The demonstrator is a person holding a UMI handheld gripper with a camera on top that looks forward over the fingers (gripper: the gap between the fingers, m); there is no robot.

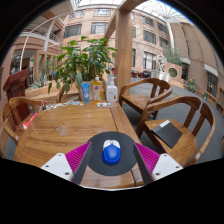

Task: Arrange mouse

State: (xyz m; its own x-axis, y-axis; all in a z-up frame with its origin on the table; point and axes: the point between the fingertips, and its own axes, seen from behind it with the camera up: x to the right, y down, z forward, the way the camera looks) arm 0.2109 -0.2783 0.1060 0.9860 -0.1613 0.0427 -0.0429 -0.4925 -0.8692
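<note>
Your gripper (111,160) stands wide open around the rounded blue-and-grey mouse (111,152), gaps either side; at 12 o'clock stretches the smooth wooden table (75,125).

Daylight floods in from the windows (120,30) high beyond the table (70,125), bright and a touch washed out up there. The tabletop glows warm, with a soft sheen and only faint shadows under the plant (85,60). Strong fisheye bend curves the chairs (175,125) and walls outward. Centre looks sharp; edges darken and smear.
</note>
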